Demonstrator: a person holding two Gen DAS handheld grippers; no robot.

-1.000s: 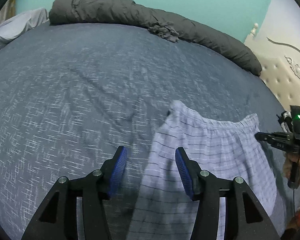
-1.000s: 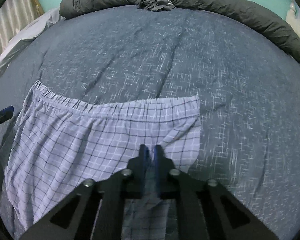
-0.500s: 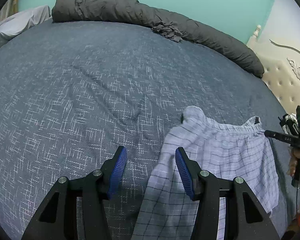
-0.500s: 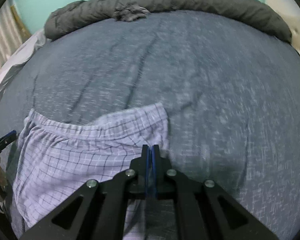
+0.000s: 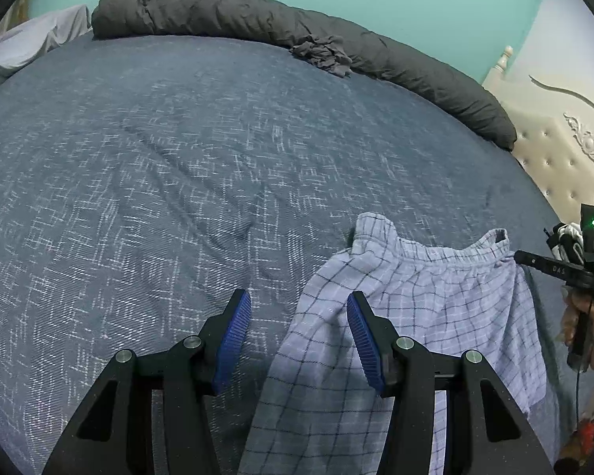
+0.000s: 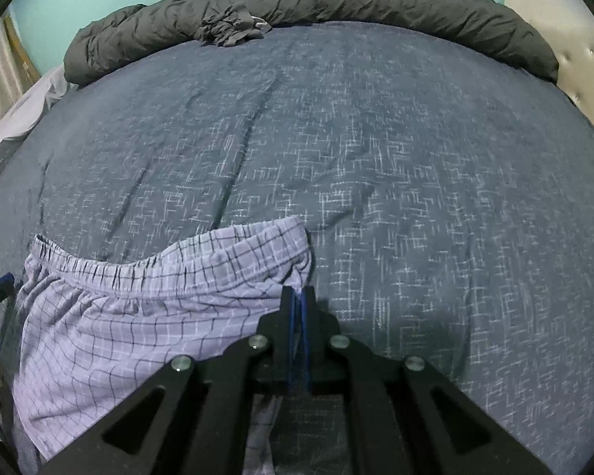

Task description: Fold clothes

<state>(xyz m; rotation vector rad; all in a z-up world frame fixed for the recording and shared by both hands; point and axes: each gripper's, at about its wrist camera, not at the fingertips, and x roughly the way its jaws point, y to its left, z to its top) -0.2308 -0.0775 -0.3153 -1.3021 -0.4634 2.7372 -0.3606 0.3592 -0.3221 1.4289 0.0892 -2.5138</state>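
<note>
Sideways, checked shorts [image 6: 146, 316], waistband corner in right gripper [image 6: 297, 297]

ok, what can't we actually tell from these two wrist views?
- Shorts: lower part cut off by the bottom edge and hidden behind the left gripper in the left wrist view, so full shape is unknown.
- Right gripper: shut at the waistband corner, but its own fingers cover how much cloth is pinched.
- Small grey garment on the rolled duvet: too crumpled and far to identify.

A rolled dark grey duvet [image 5: 281, 27] lies along the blue bedspread's [image 5: 158, 166] far edge.
</note>
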